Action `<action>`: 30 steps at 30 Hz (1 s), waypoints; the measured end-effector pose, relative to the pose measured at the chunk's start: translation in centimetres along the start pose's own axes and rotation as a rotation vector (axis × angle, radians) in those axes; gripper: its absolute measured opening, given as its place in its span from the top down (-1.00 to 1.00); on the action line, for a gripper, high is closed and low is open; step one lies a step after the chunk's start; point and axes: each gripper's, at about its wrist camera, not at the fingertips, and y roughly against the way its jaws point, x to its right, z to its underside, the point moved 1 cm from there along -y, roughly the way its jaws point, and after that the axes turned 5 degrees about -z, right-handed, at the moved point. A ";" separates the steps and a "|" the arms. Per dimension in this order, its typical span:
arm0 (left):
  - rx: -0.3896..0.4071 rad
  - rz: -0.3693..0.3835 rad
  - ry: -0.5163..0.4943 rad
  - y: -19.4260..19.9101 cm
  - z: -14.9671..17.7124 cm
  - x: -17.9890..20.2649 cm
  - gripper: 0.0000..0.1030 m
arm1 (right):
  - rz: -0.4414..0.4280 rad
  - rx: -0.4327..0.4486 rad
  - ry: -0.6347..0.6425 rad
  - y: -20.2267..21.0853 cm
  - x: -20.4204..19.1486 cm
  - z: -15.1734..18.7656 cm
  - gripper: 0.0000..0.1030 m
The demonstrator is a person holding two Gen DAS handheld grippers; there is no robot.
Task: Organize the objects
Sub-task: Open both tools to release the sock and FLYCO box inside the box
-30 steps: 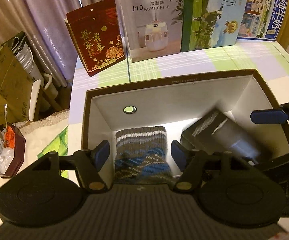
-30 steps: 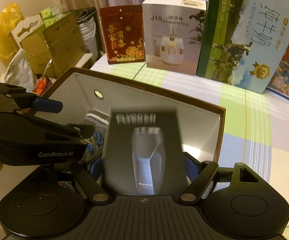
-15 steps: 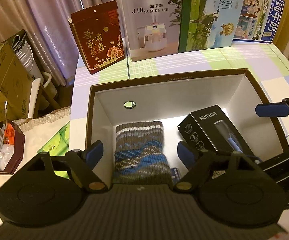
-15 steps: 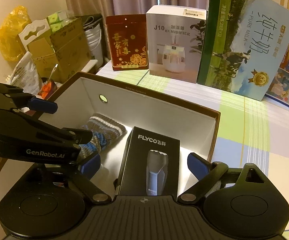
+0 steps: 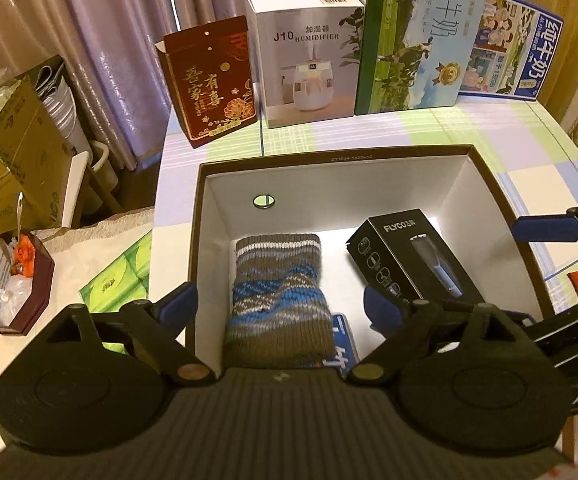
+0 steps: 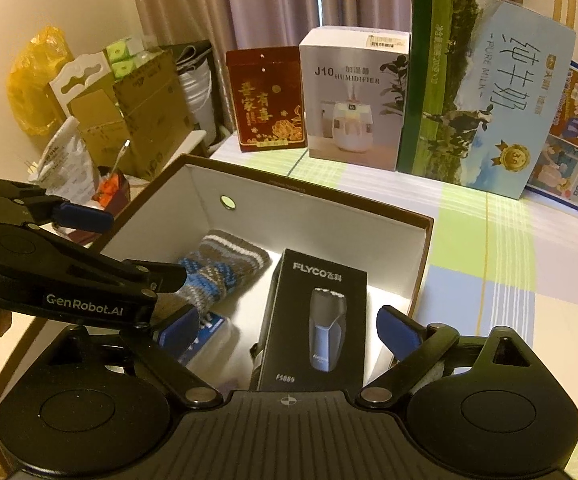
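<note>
The left claw (image 5: 279, 306) is hovering over the near left part of an open brown storage box (image 5: 329, 156) that is sitting on the checked bench (image 5: 529, 128), and its jaws are opening, with the knitted striped pouch (image 5: 279, 292) lying below and between them but touched by neither pad. The right claw (image 6: 287, 330) is hanging over the right half of the same box, released and spread wide, with the black Flyco shaver carton (image 6: 317, 320) lying flat on the white box floor beneath it, clear of both pads. A blue-and-white packet (image 5: 343, 344) is peeking out from under the near end of the pouch. Along the far edge of the bench, a red gift carton (image 5: 211, 82), a white humidifier box (image 5: 307, 56) and a tall green milk carton (image 5: 413, 36) are standing upright in a row, apparently waiting their turn. The pouch is looking soft and light, so it is likely going to sag and bunch; pinching it across its narrow middle would probably serve best. The shaver carton is looking stiff, smooth and fairly light, and its glossy faces may be slippery, so squeezing across its two long sides seems the safest hold. Both items are seeming settled inside the box.
</note>
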 end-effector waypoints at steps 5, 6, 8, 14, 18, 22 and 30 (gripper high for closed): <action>0.003 -0.004 0.002 1.8 1.0 0.2 -0.77 | -0.016 0.025 -0.020 2.0 -0.4 0.5 -0.82; 0.004 -0.006 0.001 2.2 1.2 0.3 -0.77 | -0.021 0.030 -0.024 2.5 -0.4 0.6 -0.82; 0.007 -0.008 0.006 3.0 1.7 0.4 -0.78 | -0.026 0.042 -0.028 3.4 -0.6 0.8 -0.83; 0.029 -0.007 0.046 5.6 2.9 0.5 -0.81 | -0.041 0.076 -0.037 6.3 -0.8 1.7 -0.89; 0.049 -0.004 0.067 7.6 3.8 0.9 -0.83 | -0.051 0.095 -0.055 8.2 -0.7 2.6 -0.91; 0.067 0.010 0.091 9.6 4.9 1.7 -0.85 | -0.057 0.106 -0.068 10.2 -0.6 4.0 -0.91; 0.066 0.034 0.128 12.7 7.8 4.2 -0.86 | -0.064 0.108 -0.116 14.4 0.1 7.5 -0.93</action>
